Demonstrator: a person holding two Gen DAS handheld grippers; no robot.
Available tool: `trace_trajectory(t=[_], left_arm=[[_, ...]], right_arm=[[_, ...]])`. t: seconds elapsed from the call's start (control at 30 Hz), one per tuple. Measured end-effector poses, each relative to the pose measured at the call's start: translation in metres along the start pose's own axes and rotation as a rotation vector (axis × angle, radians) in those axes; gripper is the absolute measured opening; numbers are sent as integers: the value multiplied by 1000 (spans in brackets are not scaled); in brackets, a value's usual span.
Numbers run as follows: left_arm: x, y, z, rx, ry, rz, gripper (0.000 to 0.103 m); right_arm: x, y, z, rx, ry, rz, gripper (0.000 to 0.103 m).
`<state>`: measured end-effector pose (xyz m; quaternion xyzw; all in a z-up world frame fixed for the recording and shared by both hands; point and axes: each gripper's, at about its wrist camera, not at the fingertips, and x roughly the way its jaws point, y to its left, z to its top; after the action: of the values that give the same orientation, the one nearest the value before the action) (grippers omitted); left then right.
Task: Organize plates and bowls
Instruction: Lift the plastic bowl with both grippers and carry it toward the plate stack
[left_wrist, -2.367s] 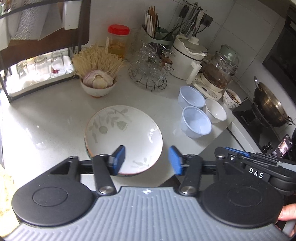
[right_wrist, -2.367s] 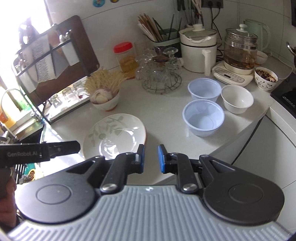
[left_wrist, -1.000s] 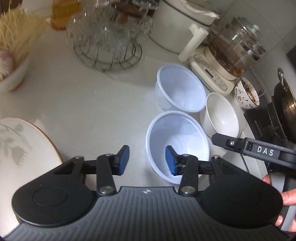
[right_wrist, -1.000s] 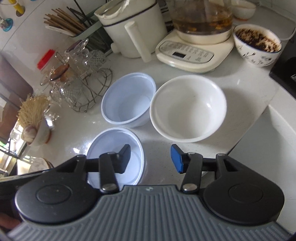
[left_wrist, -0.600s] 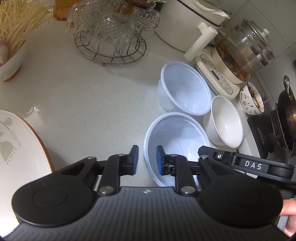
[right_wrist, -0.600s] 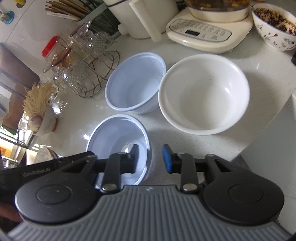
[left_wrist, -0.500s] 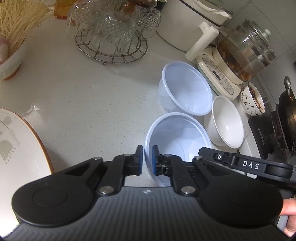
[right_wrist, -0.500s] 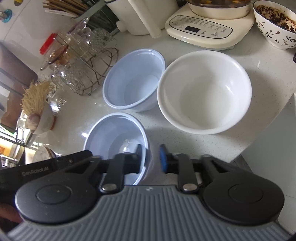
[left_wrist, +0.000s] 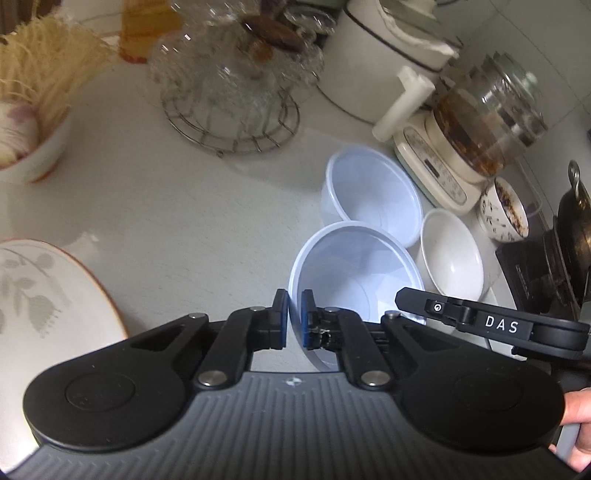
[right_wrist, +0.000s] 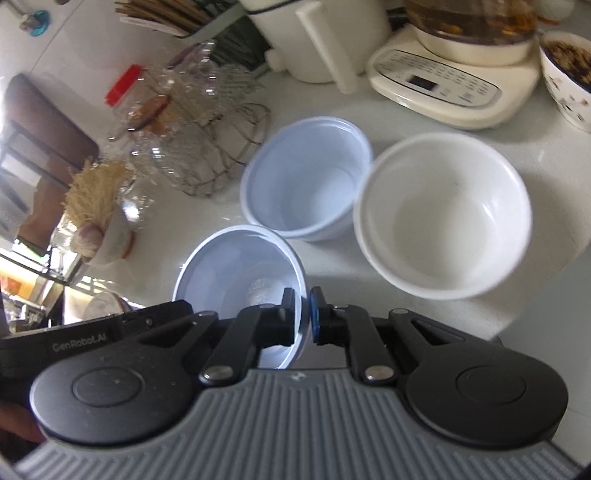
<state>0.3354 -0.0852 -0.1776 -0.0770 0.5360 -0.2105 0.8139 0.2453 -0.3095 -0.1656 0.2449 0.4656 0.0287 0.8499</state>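
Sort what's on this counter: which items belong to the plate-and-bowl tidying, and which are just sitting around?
Job:
near blue bowl, pinched by left gripper and right gripper
far blue bowl
white bowl
leaf plate

Bystanders:
glass rack
kettle
noodle bowl
white pot

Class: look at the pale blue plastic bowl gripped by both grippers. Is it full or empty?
Empty. The nearer blue bowl shows its bare inside wall and bottom in both views; the left gripper and right gripper pinch opposite rims.
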Motion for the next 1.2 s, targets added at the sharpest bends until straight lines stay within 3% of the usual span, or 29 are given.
trace_trajectory(t=[0.23, 0.5, 0.87, 1.2], left_arm=[[-25, 24, 4, -72, -49, 51, 8], [-29, 51, 10, -111, -26, 96, 8], [-8, 61, 6, -125, 36, 114, 8], [0, 62, 4, -132, 38, 124, 9]], right_arm=[[14, 32, 10, -116, 27, 67, 11], [36, 55, 13, -168, 80, 82, 13], [55, 54, 10, -163, 139, 52, 14], [57, 52, 7, -162, 153, 42, 14]])
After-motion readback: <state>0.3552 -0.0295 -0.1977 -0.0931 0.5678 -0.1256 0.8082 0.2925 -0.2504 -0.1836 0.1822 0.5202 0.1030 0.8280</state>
